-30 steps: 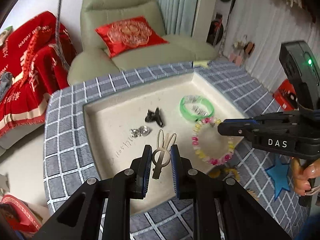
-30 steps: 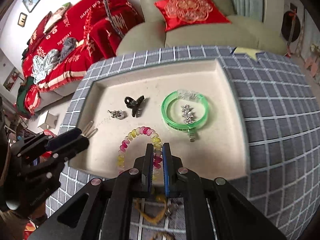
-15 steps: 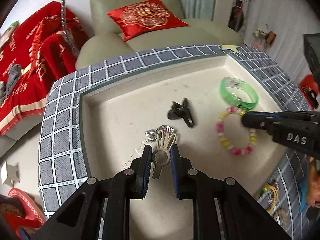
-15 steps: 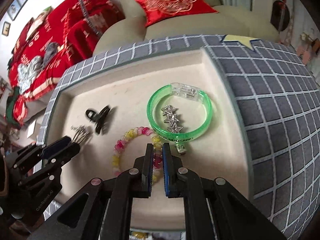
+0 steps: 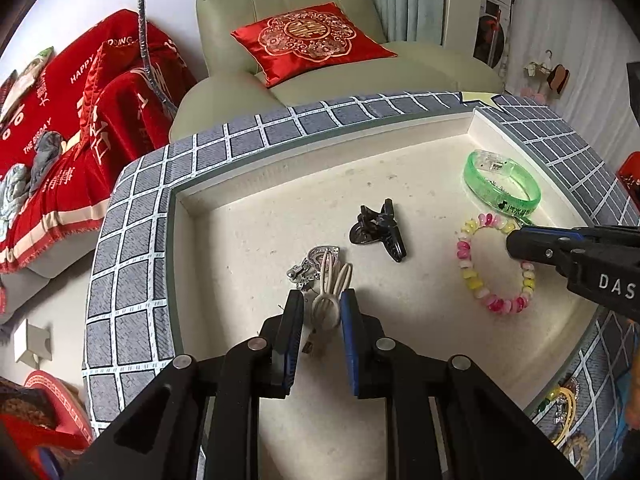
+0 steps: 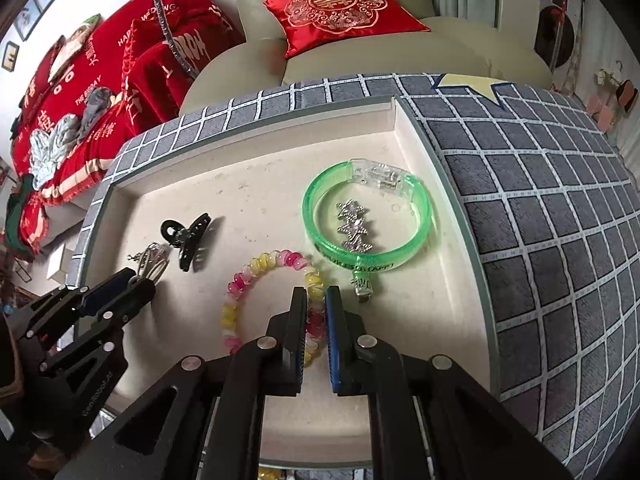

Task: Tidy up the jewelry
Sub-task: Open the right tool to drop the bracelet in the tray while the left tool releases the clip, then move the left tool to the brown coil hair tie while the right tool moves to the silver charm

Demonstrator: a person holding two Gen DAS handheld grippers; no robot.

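Two risks show in the left wrist view. The left gripper [image 5: 320, 312] has its jaws closed on a cream hairpin [image 5: 330, 300], whose prongs overlap a silver clip [image 5: 310, 266] lying on the tray [image 5: 192, 200] near its left edge; if the pin is let go here it may land across the clip and tangle with it, or nudge it toward the black claw [image 5: 378, 230] just beyond. The right gripper [image 5: 520, 242] reaches in from the right, its tip over the bead bracelet [image 5: 466, 264], and both tools working in one tray could knock together. In the right wrist view, the right gripper [image 6: 316, 304] has just been opening its jaws; they stand slightly apart with beads of the bracelet [image 6: 272, 262] between them, and I cannot tell whether the pads press on the beads. If a bead catches on a pad as the tool lifts, the bracelet could drag toward the green bangle [image 6: 366, 216] at the tray's right edge, disturbing the star clip [image 6: 354, 226] inside it, or slide over the tray's near edge onto the desk [image 6: 560, 240].
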